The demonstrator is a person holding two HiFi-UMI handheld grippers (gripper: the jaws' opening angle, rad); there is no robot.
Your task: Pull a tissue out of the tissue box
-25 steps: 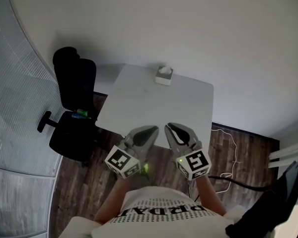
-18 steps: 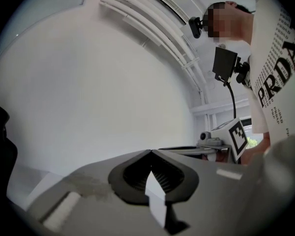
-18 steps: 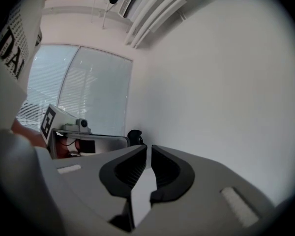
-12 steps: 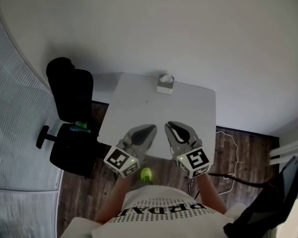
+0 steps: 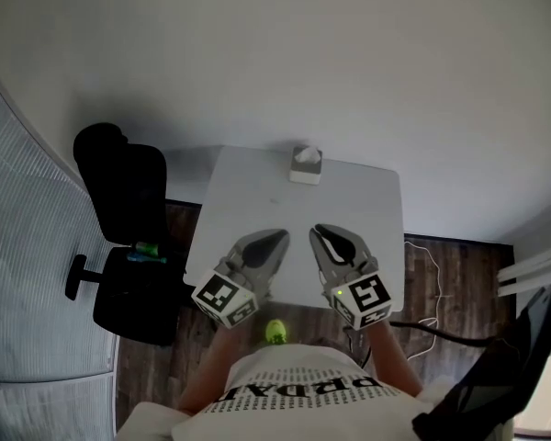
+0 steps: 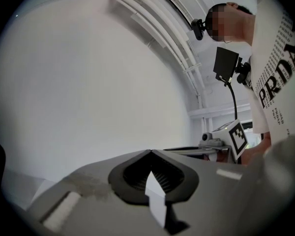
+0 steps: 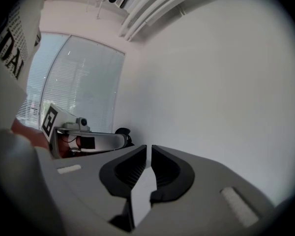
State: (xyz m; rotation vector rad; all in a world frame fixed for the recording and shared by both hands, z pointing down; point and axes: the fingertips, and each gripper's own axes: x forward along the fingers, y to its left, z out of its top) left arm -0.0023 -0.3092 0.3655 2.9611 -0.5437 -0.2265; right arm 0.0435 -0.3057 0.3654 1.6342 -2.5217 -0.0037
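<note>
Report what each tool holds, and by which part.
Nothing is held. The left tool has its jaws together, empty; the right tool has them barely apart, empty. The tissue box sits untouched on the table.

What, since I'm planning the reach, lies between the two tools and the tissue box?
Only bare white tabletop: the head view shows nothing else between the left tool, the right tool and the tissue box.

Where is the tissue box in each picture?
Head view: tissue box sits top middle, at the far edge of the white table.
Left gripper view: not in it.
Right gripper view: not in it.
Shared landmark: the white wall, seen in all three.
</note>
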